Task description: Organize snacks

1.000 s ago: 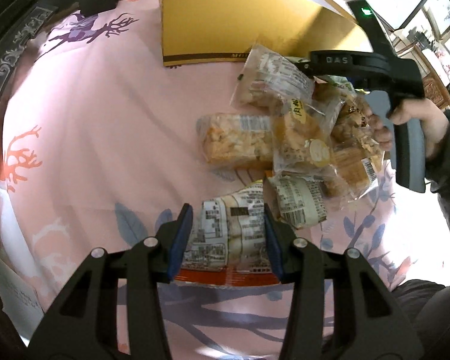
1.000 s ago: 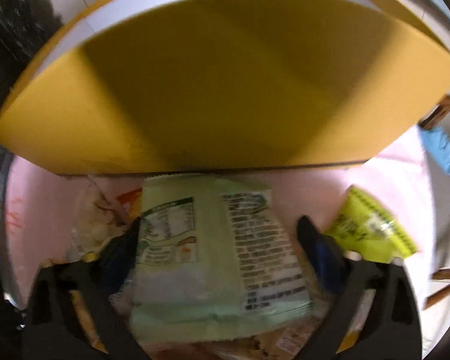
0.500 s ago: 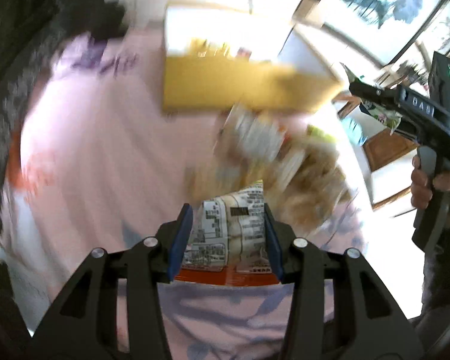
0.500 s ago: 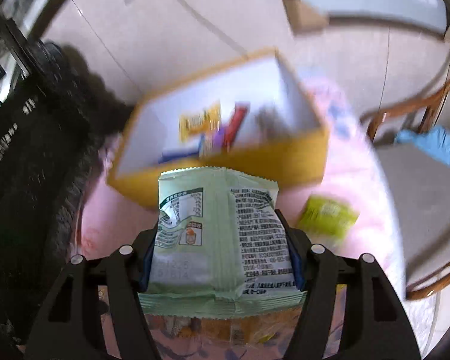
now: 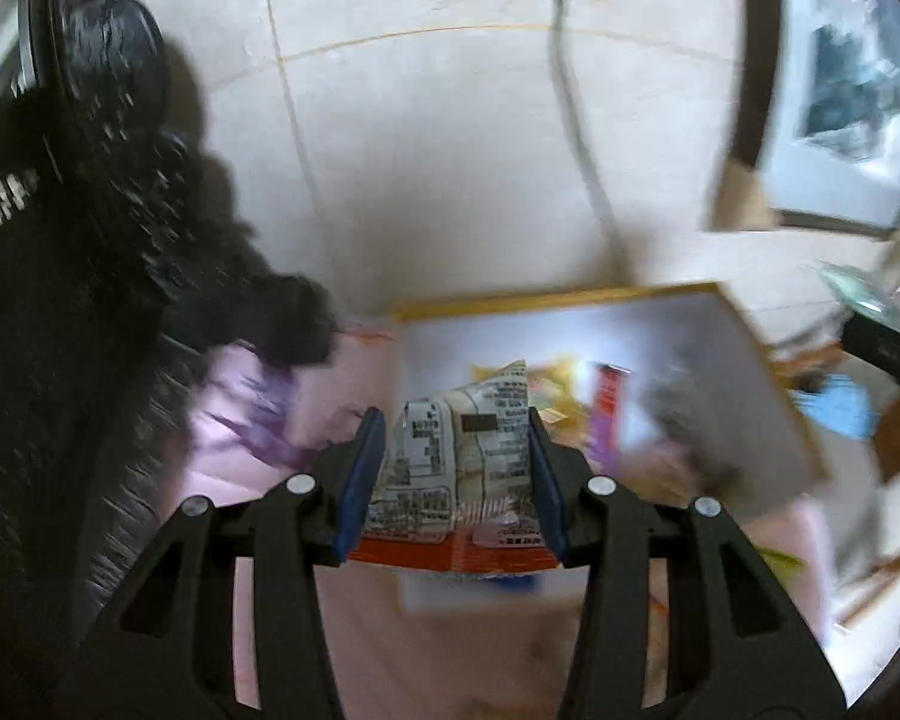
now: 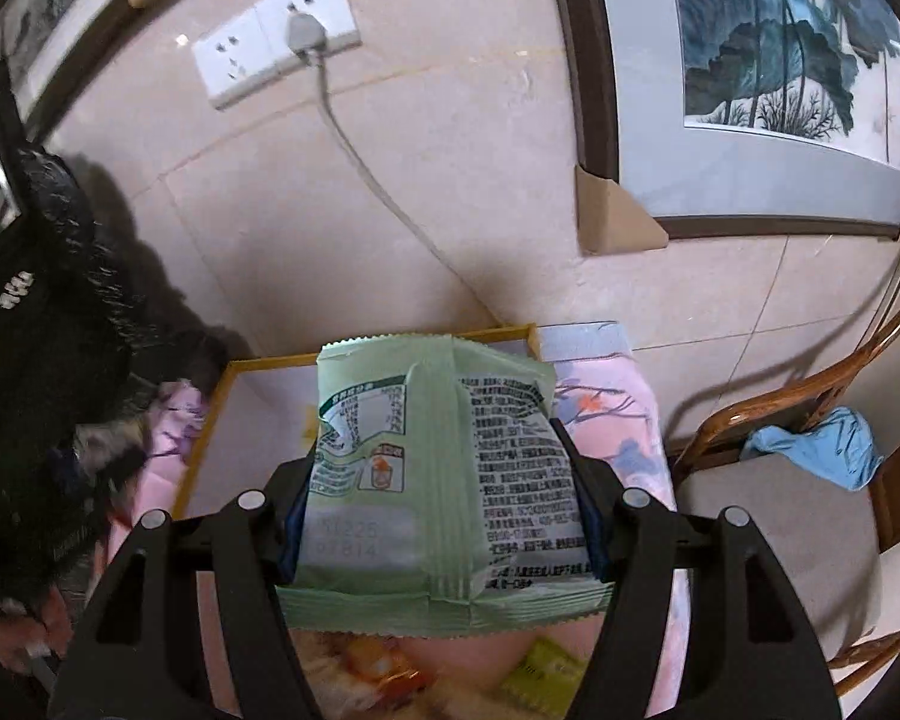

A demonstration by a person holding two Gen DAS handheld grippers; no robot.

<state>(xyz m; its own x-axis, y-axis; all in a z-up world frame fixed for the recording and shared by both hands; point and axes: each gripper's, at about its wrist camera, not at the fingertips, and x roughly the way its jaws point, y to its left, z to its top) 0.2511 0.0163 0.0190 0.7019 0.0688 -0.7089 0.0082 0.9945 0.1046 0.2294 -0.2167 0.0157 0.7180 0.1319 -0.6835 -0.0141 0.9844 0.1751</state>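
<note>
While each claw grips one packet, left claw (image 5: 456, 474) white packet (image 5: 462, 456), right claw (image 6: 438, 510) green packet (image 6: 438, 480)

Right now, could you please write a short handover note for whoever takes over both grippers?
Left gripper: shut on a white printed snack packet, held above the yellow box.
Right gripper: shut on a green snack packet, also over the box.
Done: a few snacks already lie in the box.
Left: release both packets into the box, then fetch the loose snacks on the pink tablecloth.

Daylit, motion-blurred left view, fisheye-warped edges
</note>
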